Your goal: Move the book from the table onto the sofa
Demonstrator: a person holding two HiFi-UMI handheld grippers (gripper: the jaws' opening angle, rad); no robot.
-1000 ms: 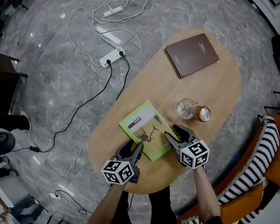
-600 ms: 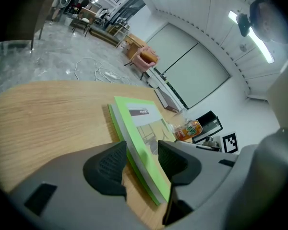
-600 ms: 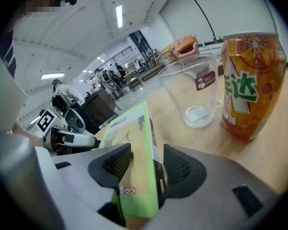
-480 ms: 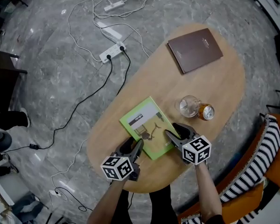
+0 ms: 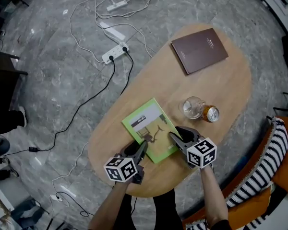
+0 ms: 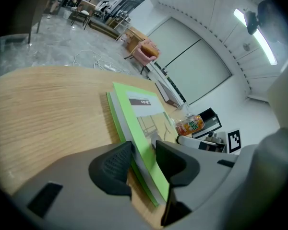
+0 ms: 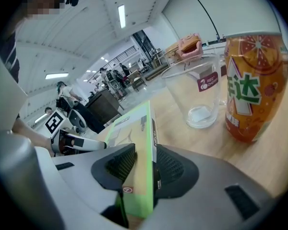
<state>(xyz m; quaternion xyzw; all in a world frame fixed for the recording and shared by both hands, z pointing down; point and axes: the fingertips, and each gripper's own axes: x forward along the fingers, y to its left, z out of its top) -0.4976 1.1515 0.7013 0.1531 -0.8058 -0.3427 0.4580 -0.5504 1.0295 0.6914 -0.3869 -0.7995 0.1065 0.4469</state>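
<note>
A green book (image 5: 146, 128) lies on the oval wooden table (image 5: 153, 85), near its front edge. My left gripper (image 5: 140, 150) straddles the book's near left corner; in the left gripper view the book (image 6: 139, 114) runs between the closing jaws of the left gripper (image 6: 144, 152), with a sliver of wood still showing beside one pad. My right gripper (image 5: 176, 137) is at the book's near right corner. In the right gripper view the right gripper (image 7: 144, 162) is closing too, and both pads touch the book (image 7: 134, 128).
An empty glass (image 5: 192, 108) and an orange drink can (image 5: 210, 114) stand just right of the book. A brown book (image 5: 199, 51) lies at the table's far end. A striped cushion on the sofa (image 5: 259, 176) is at the lower right. A power strip (image 5: 114, 56) and cables lie on the floor.
Both grippers have stayed at the green book's near corners, and their jaws have narrowed around it. The book has not moved.
</note>
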